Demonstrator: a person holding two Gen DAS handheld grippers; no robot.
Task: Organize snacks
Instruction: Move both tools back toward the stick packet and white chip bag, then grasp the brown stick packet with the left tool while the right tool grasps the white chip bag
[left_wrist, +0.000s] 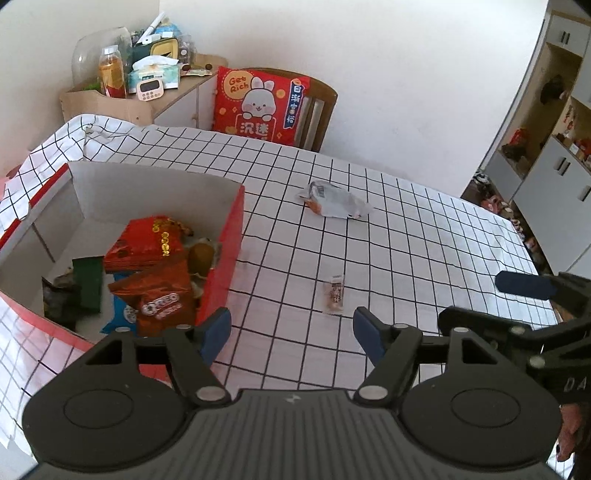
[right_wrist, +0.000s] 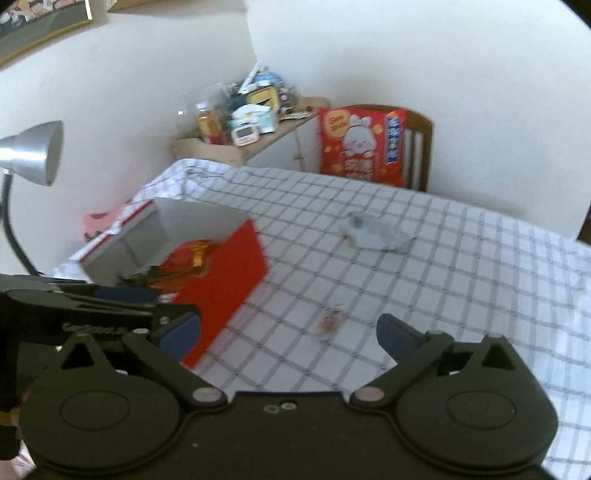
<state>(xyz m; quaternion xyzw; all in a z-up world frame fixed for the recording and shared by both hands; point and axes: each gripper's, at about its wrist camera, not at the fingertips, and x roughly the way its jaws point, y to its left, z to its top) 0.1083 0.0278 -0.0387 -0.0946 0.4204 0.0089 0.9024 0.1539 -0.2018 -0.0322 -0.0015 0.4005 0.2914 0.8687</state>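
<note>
Both the left gripper (left_wrist: 291, 328) and right gripper (right_wrist: 290, 332) hover spread and empty above the small wrapped snack (left_wrist: 334, 294), apparently next for the red box (left_wrist: 225, 273).

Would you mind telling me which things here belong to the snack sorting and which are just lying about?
Part of the job:
red box, already holding snack packets
Oreo packet inside it
small wrapped snack on the tablecloth
grey packet farther back

Just lying about:
rabbit cushion on the chair
timer
tissue pack
desk lamp
</note>
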